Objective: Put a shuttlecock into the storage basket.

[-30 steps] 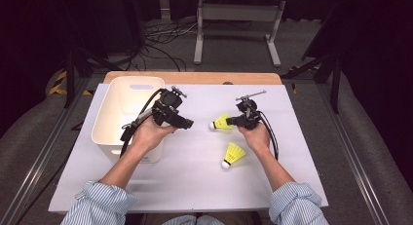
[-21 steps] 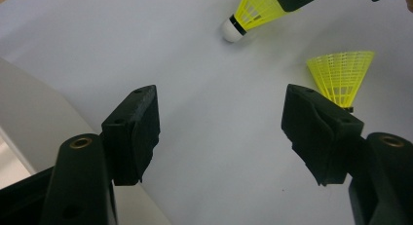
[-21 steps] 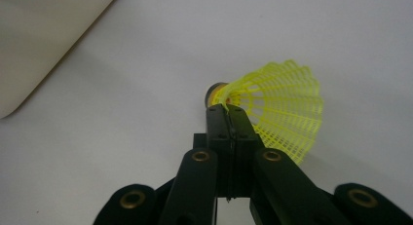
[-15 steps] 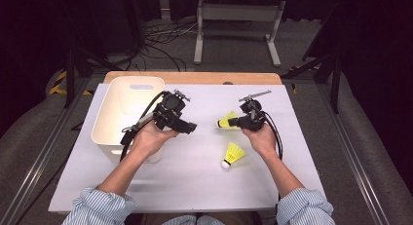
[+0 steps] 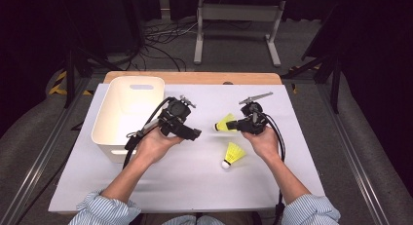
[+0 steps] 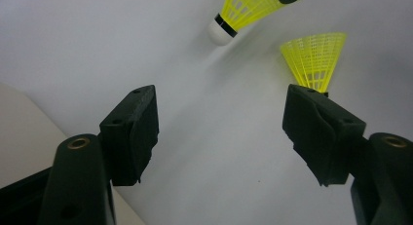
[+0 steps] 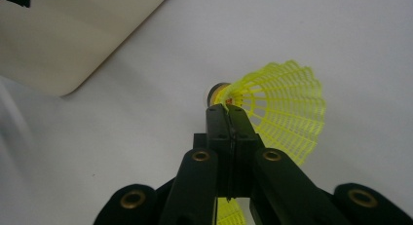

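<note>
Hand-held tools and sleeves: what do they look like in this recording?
Both are black. The left tool has two blocky black jaws on arms with brass-coloured rivets, and a black cable trailing from it. The right tool carries a grey three-cornered plate on top and its own black cable. The person wears blue-and-white striped shirt sleeves, rolled up.
</note>
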`<state>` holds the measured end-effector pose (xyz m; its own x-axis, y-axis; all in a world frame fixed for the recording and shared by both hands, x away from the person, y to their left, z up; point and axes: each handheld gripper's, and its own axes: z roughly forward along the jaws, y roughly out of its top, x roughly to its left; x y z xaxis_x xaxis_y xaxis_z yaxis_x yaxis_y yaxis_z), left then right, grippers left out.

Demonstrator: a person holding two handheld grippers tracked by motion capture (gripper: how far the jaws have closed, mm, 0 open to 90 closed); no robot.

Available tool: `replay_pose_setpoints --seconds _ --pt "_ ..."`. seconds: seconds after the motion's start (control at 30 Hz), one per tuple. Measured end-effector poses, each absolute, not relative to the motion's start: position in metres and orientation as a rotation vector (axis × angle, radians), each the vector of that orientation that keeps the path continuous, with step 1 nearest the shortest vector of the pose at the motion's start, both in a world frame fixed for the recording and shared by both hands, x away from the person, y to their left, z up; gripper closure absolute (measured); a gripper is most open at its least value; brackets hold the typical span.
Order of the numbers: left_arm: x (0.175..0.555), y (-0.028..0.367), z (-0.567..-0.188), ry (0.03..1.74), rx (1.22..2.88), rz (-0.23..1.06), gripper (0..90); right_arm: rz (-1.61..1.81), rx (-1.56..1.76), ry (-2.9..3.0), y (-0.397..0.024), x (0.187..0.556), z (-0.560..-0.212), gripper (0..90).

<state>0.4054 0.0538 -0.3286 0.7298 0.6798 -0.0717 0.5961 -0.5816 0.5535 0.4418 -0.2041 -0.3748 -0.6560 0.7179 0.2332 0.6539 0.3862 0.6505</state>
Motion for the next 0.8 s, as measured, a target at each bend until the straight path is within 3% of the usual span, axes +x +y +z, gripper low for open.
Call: replay_pose_setpoints --seconds 0.8 --pt "0.396 0.035 -0.348 0.952 2.415 0.168 27.7 1.170 1.229 2.612 -0.207 0.428 -0.377 90.0"
